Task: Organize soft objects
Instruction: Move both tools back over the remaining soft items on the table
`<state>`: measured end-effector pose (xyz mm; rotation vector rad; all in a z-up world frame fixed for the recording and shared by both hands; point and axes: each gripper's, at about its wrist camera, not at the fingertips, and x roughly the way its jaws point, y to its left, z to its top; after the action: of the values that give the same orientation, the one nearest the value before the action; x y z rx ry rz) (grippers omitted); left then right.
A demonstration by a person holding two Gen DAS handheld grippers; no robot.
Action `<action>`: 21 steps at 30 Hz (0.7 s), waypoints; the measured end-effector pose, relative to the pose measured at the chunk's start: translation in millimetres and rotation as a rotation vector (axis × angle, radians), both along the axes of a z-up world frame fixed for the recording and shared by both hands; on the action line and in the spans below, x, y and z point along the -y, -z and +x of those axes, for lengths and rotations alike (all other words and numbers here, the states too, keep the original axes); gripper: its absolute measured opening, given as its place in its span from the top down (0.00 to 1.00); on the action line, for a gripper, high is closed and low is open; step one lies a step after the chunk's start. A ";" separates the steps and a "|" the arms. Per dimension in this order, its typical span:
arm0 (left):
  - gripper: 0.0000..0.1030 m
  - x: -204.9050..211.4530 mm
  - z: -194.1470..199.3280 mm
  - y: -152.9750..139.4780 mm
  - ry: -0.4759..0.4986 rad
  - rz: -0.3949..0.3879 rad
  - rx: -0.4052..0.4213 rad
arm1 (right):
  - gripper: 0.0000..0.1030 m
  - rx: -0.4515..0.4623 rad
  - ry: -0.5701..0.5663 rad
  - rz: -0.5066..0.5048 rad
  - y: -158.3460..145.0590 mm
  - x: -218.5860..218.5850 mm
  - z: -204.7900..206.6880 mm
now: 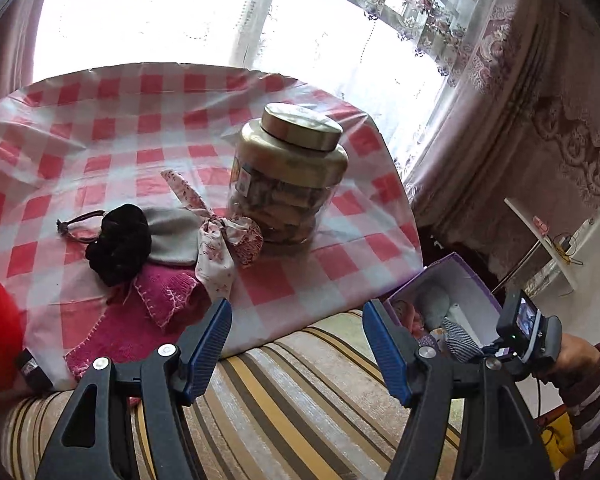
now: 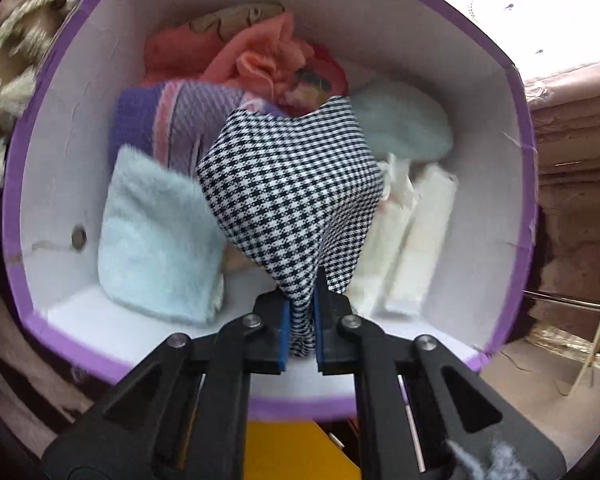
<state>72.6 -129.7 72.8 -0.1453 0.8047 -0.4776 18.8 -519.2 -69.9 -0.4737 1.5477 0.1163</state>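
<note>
My right claw (image 2: 302,312) pinches black-and-white houndstooth cloth (image 2: 292,192) over purple-rimmed white box (image 2: 60,184); left claw (image 1: 296,344) wide, empty, near checkered tabletop (image 1: 100,120).

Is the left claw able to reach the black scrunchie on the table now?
Probably yes: the left claw is open and empty, and the black scrunchie lies uncovered on top of the pile, nothing between.

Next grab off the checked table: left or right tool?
Left. The left tool is open and faces the black scrunchie pile; the right tool is shut on houndstooth cloth over the purple box.
</note>
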 end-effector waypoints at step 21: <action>0.33 -111.1 -39.5 12.7 -0.226 -0.050 -0.015 | 0.30 0.374 0.107 0.538 -178.2 -61.0 33.8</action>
<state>33.0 -18.6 60.0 -0.2829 0.7806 -0.2831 52.6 -458.3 108.3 0.0183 1.1113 0.3317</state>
